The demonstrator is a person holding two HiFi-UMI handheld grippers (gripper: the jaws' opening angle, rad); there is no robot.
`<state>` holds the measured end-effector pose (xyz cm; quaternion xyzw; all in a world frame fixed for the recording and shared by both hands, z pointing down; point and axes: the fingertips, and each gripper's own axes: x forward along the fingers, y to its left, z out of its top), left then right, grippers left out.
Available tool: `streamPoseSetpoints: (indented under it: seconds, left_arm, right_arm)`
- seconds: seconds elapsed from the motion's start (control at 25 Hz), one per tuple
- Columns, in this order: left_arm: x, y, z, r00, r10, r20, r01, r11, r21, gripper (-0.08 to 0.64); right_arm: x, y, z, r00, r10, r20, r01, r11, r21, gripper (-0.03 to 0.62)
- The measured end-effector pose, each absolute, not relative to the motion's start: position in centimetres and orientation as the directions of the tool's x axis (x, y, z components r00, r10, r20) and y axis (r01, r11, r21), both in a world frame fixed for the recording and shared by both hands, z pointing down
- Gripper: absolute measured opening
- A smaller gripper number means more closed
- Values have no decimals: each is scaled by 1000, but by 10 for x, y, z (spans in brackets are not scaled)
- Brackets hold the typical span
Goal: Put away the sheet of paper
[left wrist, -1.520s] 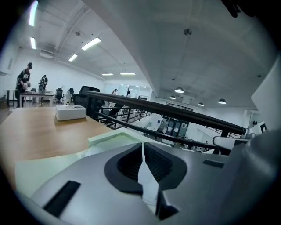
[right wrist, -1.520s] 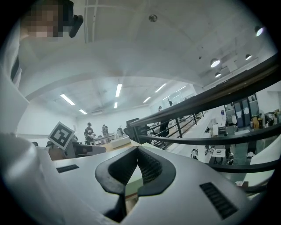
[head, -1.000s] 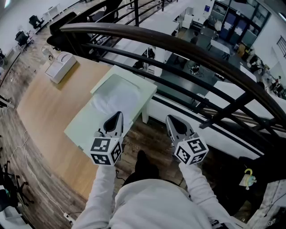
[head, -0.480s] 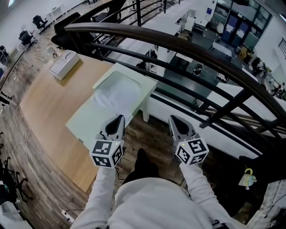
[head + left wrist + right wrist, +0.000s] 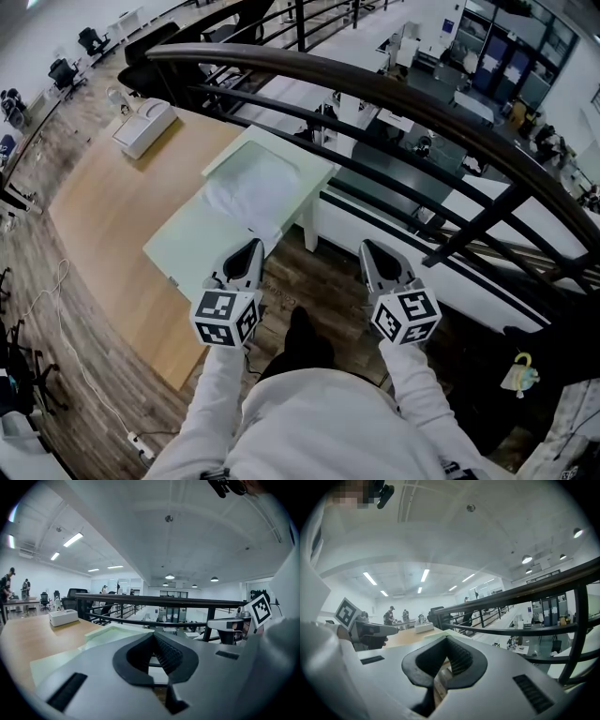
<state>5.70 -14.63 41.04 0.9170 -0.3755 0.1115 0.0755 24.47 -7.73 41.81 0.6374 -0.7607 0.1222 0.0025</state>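
A person in a white long-sleeved top [image 5: 309,427] is standing beside a dark metal railing [image 5: 394,94] on an upper level, holding 2 tools out over the brown plank floor [image 5: 323,272], just short of a small pale green counter [image 5: 197,248]. The left hand-held gripper [image 5: 251,246] is showing its jaws pressed together with nothing between them. The right hand-held gripper [image 5: 367,247] is doing likewise, its ribbed pads meeting on empty air. The white, slightly rumpled sheet of paper [image 5: 253,192] is lying on the far half of that counter, inside what looks like a shallow raised rim and well apart from both tools. Whether that spot is its resting place or only where it is waiting cannot be judged from here. The sheet is looking thin and limp and is lying flat, so any pinch from hard jaws is likely to be creasing or tearing it, or merely pushing it along. A careless nudge could be sending it over the counter's edge and between the railing's open bars to the level below. The neighbouring long light-wood counter [image 5: 112,211] is offering no barrier on the other side.
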Motion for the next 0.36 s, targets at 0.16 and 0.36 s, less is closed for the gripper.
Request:
streamPoseSetpoints:
  seconds: [0.16, 0.36]
  left_arm:
    - [55, -139, 410, 682, -683, 260, -718, -694, 59, 18]
    - [56, -135, 403, 676, -689, 261, -723, -689, 54, 18]
  right_arm:
    - [245, -70, 417, -194, -968, 158, -969, 165, -182, 26]
    - [248, -64, 411, -187, -970, 154, -970, 157, -184, 26]
